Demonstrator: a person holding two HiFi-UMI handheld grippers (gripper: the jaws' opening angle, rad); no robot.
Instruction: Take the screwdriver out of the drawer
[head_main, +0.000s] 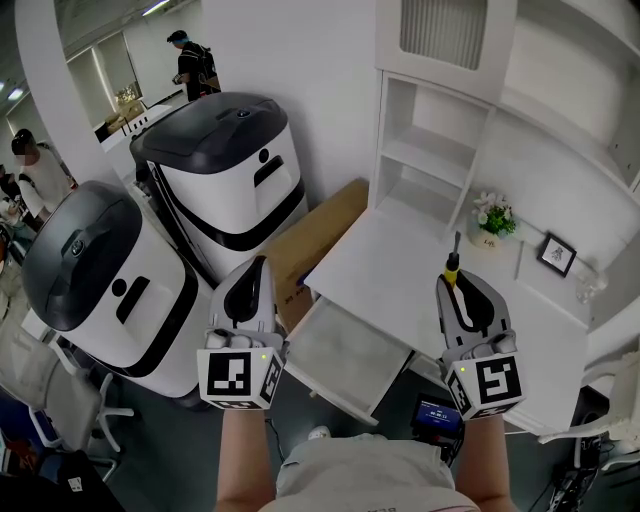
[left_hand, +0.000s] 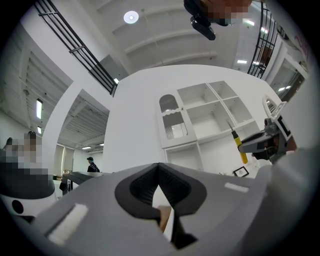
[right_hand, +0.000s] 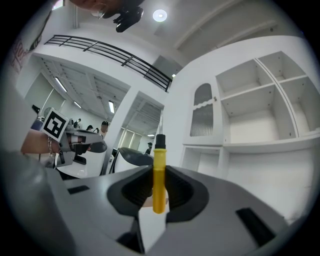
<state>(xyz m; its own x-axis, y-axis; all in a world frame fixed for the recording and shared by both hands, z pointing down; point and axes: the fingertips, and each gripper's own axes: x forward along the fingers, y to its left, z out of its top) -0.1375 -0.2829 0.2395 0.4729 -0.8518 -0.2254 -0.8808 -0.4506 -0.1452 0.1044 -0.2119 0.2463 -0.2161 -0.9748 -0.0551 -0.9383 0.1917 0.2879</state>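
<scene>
Workspace seen from above: a white desk (head_main: 400, 262) is shown with a white shelf unit (head_main: 432, 150) standing on its far part, against a white wall. A small potted plant (head_main: 494, 217) and a dark picture frame (head_main: 556, 254) are set on the desk top, near each other. To the left of the desk, a sheet of brown cardboard (head_main: 312, 243) is leaned between the desk and two white-and-black machines (head_main: 225, 170). A person (head_main: 190, 65) is seen standing far behind them in the open room.

Beneath the desk's front edge, the drawer (head_main: 348, 352) is pulled out, and its pale bottom is exposed.

The screwdriver (right_hand: 159, 176) is outside the drawer. Its yellow handle is clamped between the jaws of the right gripper (head_main: 458, 287), with the black collar and metal shaft pointing up and away; in the head view it is seen over the desk top, short of the plant. The left gripper (head_main: 255, 268) is held over the drawer's left corner, its jaws brought together with nothing between them.
</scene>
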